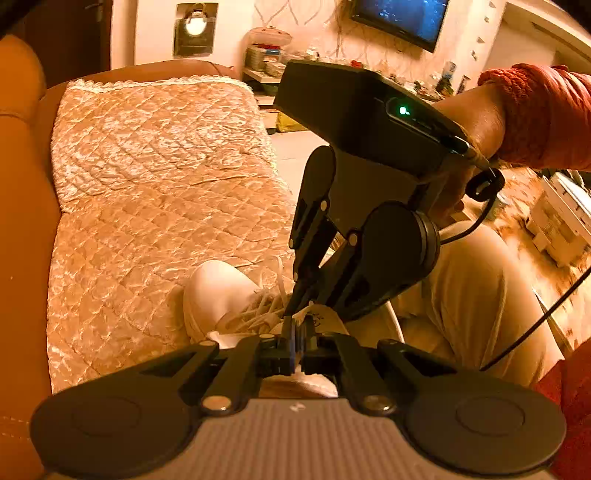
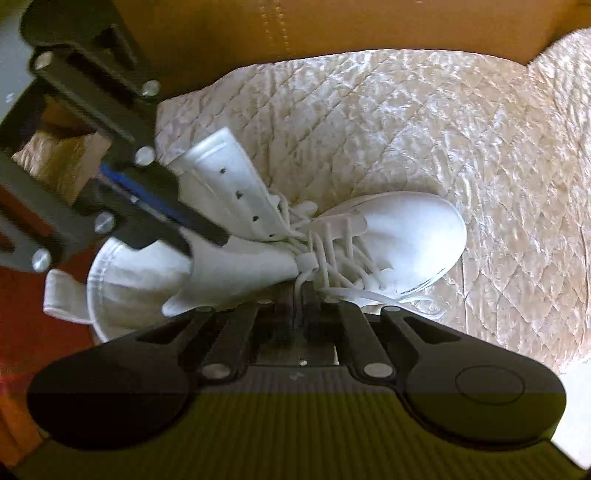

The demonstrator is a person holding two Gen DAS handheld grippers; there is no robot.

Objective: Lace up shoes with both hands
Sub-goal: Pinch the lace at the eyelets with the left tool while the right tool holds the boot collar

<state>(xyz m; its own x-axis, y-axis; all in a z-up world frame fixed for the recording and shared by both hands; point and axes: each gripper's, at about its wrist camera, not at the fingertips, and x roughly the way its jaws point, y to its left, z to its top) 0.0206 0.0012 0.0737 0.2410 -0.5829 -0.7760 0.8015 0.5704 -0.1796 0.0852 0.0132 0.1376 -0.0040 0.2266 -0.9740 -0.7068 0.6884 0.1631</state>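
Though both grips stay unclear | left gripper [image 2: 207, 229], right gripper [image 2: 297, 295] closed | shoe [image 2: 406, 229] heel hidden

Brown leather sofa [image 1: 22, 206] with a quilted, shiny beige cover [image 1: 155, 177] over the seat. Pale wall behind, patterned with wavy lines. Wall-mounted TV [image 1: 400, 16] switched on, lit wall lamp [image 1: 195, 23] in a recess, cluttered shelf [image 1: 266, 62] below. Light tiled floor [image 1: 291, 151]. Warm orange light overall.

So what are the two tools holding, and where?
The right tool pinches a white lace near the boot's middle eyelets. The left tool seems to pinch the tongue near its top.
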